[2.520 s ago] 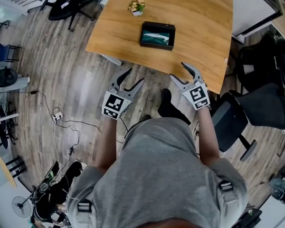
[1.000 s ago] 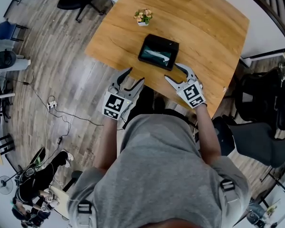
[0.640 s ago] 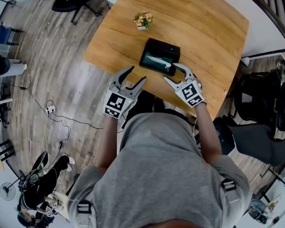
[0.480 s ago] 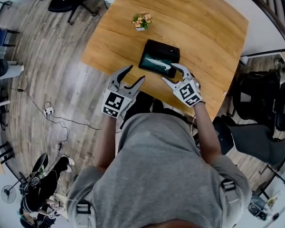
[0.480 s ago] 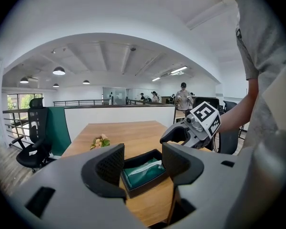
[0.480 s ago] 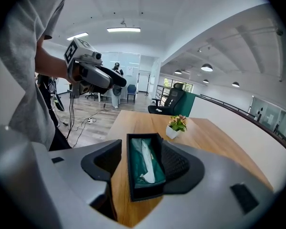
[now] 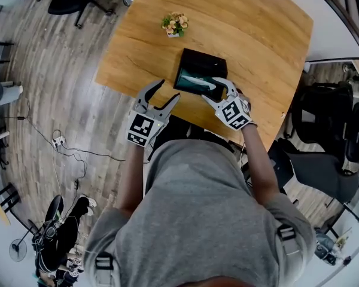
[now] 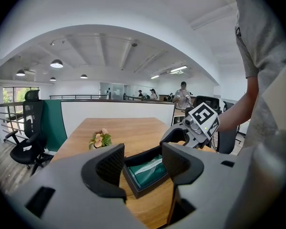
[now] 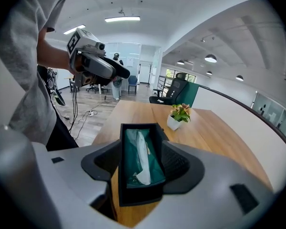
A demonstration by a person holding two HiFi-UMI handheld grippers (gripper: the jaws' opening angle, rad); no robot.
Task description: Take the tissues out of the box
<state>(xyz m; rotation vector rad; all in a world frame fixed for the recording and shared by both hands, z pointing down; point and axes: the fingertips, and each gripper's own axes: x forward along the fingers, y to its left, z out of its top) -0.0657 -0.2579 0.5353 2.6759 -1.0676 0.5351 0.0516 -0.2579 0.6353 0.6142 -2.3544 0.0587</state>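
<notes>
My right claw (image 7: 217, 89) gapes wide at the near end of the tissue box (image 7: 204, 57) on the surface (image 7: 251, 28), gripping nothing; my left claw (image 7: 167, 89) hangs open and empty nearby

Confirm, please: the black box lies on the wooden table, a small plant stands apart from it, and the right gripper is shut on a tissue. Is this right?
Not fully. The right gripper is open: the right gripper view shows its fingers apart, and the tissue lies in the box, not held. The box does lie on the table, with the plant apart from it.
</notes>
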